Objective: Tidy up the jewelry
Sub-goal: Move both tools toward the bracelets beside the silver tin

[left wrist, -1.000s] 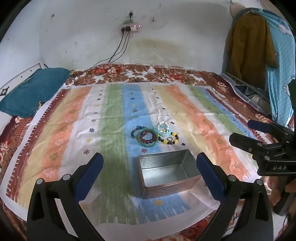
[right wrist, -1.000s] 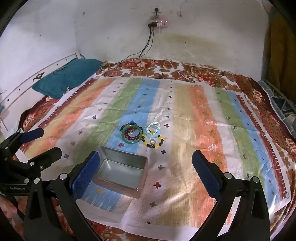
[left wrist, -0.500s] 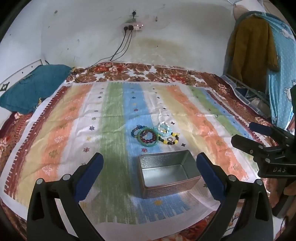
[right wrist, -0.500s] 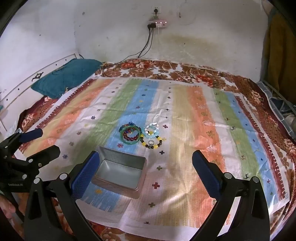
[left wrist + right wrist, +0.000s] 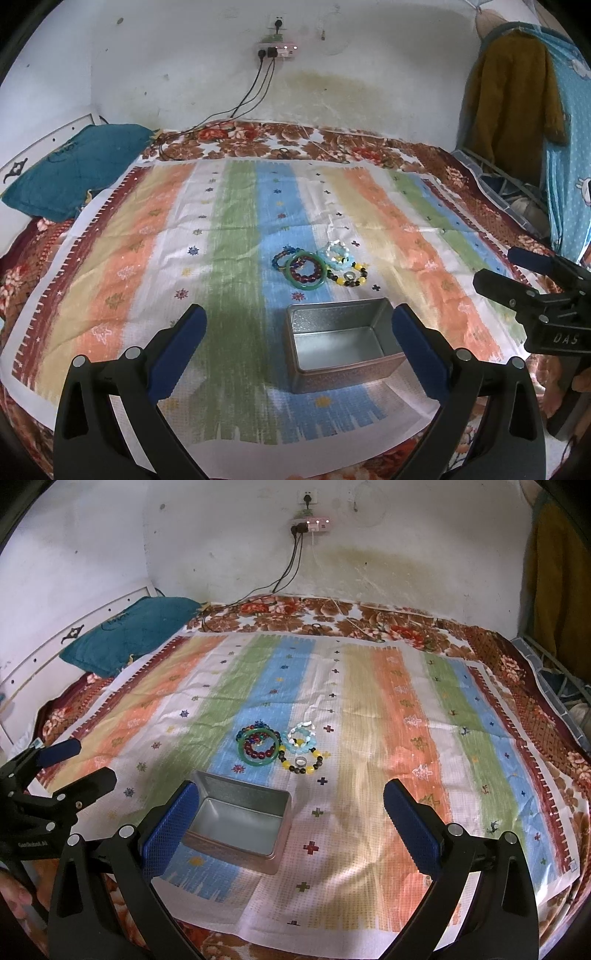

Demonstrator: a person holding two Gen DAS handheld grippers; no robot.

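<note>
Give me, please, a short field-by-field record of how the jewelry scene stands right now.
surface: striped cloth spread on a bed
container: metal tin, open, nothing inside
jewelry: green bangle, dark red bead bracelet, light blue bead bracelet, yellow and black bead bracelet, ring; clustered on the cloth beyond the tin
left gripper: open, empty
right gripper: open, empty
progress: nothing in the tin yet

Wide bare striped cloth (image 5: 399,716) on the bed, open on both sides of the rectangular silver metal tin (image 5: 240,818). Just beyond the tin, a tight cluster of beaded bracelets (image 5: 280,747). Teal pillow (image 5: 133,631) well off at the far left corner.
</note>
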